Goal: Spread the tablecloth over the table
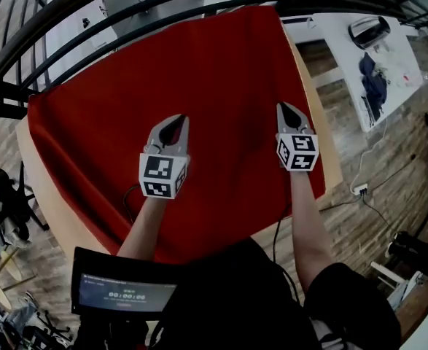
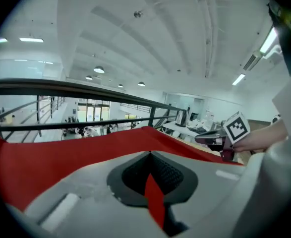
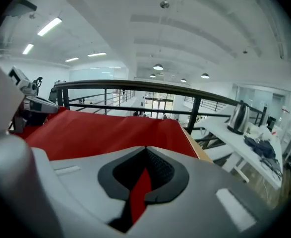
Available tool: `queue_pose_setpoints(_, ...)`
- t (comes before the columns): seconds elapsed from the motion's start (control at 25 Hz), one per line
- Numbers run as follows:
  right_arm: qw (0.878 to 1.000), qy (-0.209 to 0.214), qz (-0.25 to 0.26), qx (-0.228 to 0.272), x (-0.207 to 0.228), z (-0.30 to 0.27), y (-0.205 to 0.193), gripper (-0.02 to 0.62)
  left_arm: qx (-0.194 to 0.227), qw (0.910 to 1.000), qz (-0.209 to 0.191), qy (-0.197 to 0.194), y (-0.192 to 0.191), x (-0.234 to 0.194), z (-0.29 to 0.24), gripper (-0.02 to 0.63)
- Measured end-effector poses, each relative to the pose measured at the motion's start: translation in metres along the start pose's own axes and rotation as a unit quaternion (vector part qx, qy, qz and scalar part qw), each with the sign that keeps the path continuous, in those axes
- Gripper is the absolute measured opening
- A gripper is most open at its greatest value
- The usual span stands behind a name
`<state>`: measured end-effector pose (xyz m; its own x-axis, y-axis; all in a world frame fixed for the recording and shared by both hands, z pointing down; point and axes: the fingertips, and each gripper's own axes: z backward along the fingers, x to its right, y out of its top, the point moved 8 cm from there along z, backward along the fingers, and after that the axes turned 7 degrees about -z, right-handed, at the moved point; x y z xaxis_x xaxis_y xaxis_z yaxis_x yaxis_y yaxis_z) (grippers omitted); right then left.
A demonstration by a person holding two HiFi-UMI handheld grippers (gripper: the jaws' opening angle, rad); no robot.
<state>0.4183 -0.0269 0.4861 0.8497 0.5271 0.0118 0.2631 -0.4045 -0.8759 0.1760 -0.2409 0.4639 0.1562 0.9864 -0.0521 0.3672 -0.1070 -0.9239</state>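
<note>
The red tablecloth (image 1: 199,64) lies spread flat across the table (image 1: 44,192), while the left gripper (image 1: 179,117) and right gripper (image 1: 283,106) are held above it, jaws fully closed and empty.

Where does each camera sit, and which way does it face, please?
Head view: person's head, steeply down onto red fabric tablecloth; forearms, left gripper, right gripper show.
Left gripper view: on that gripper, along shut jaws toward black metal railing; right gripper shows.
Right gripper view: likewise, over its shut jaws.
All share tablecloth and railing.
</note>
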Motion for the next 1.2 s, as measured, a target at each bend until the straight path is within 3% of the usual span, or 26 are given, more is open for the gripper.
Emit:
queue_pose_setpoints(0.24, 0.996, -0.042, -0.061, -0.044, 0.046, 0.083, -0.088, 0.009, -0.03, 0.997, -0.006, -0.071, -0.044, 0.142, 0.0, 0.006)
queue_pose_setpoints(0.36, 0.997, -0.015, -0.071, -0.041, 0.054, 0.117, -0.104, 0.009, -0.03, 0.9948, -0.005, -0.097, -0.049, 0.198, 0.0, 0.006)
queue_pose_setpoints(0.64, 0.996, 0.064, -0.045, -0.036, 0.063, 0.187, -0.127, 0.009, -0.055, 0.9938, -0.03, -0.092, -0.044, 0.287, 0.006, 0.006)
queue_pose_setpoints(0.88, 0.996, 0.036, -0.067, -0.055, 0.135, 0.248, -0.183, 0.009, -0.057, 0.9887, -0.07, -0.12, -0.032, 0.376, -0.005, 0.006)
queue_pose_setpoints(1.04, 0.993, 0.01, -0.095, -0.073, 0.167, 0.27, -0.226, 0.009, -0.076, 0.9802, -0.1, -0.153, -0.037, 0.425, -0.017, 0.006)
queue_pose_setpoints(1.2, 0.992, 0.028, -0.093, -0.079, 0.184, 0.277, -0.244, 0.03, -0.098, 0.9733, -0.114, -0.173, -0.04, 0.458, -0.034, 0.008)
